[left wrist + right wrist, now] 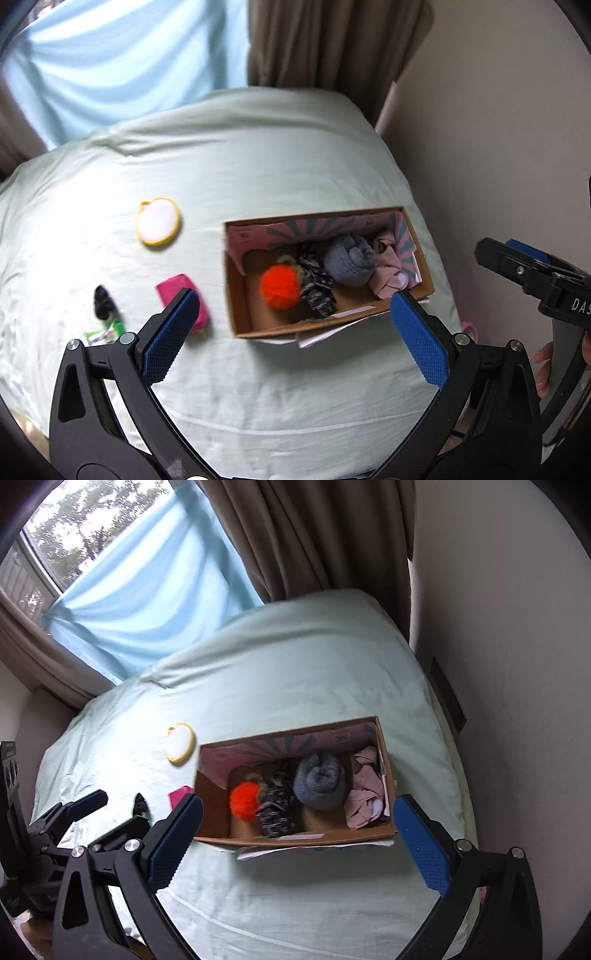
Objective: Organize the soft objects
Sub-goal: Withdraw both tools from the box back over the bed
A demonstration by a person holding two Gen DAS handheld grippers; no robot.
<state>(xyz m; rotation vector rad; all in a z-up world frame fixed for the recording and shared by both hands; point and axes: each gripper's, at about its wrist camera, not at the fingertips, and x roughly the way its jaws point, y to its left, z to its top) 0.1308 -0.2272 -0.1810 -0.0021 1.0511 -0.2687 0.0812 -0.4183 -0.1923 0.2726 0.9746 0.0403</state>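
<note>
An open cardboard box sits on the pale green bed. It holds an orange fluffy ball, a dark patterned cloth, a grey rolled cloth and a pink cloth. On the bed to its left lie a round yellow-rimmed pad, a pink pouch and a small black item. My left gripper is open and empty above the bed. My right gripper is open and empty before the box.
The bed sheet ends at a wall on the right. Brown curtains and a light blue curtain hang behind. A green-white wrapper lies by the black item. The right gripper shows in the left view, the left gripper in the right view.
</note>
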